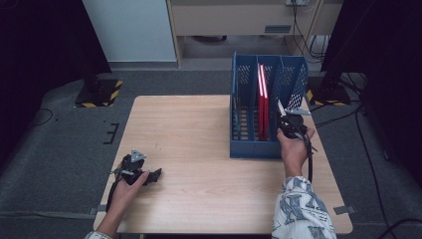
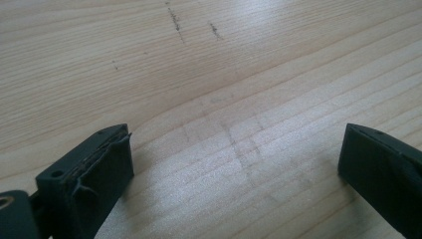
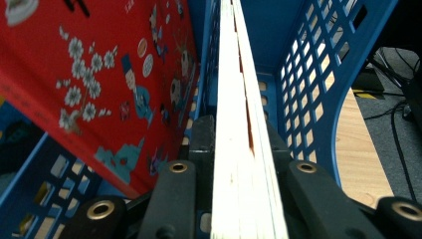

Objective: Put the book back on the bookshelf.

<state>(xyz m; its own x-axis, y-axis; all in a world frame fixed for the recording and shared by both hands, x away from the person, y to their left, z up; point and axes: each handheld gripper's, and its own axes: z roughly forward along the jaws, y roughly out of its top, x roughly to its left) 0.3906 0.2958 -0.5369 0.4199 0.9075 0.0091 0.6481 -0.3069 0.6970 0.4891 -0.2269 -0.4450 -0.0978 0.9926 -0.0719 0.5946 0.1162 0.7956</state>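
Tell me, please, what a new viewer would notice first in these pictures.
First, the blue file rack at the table's right far side, with red books upright inside. Next, the right gripper, clamped on a book's pale page edges in the rack. The left gripper rests open near the table's left front corner.

I see the right gripper (image 1: 288, 121) at the blue file rack (image 1: 249, 148) near the tabletop's (image 1: 199, 149) far right corner, beside upright red books (image 1: 263, 99). Left gripper (image 1: 137, 172) rests by the near left edge.
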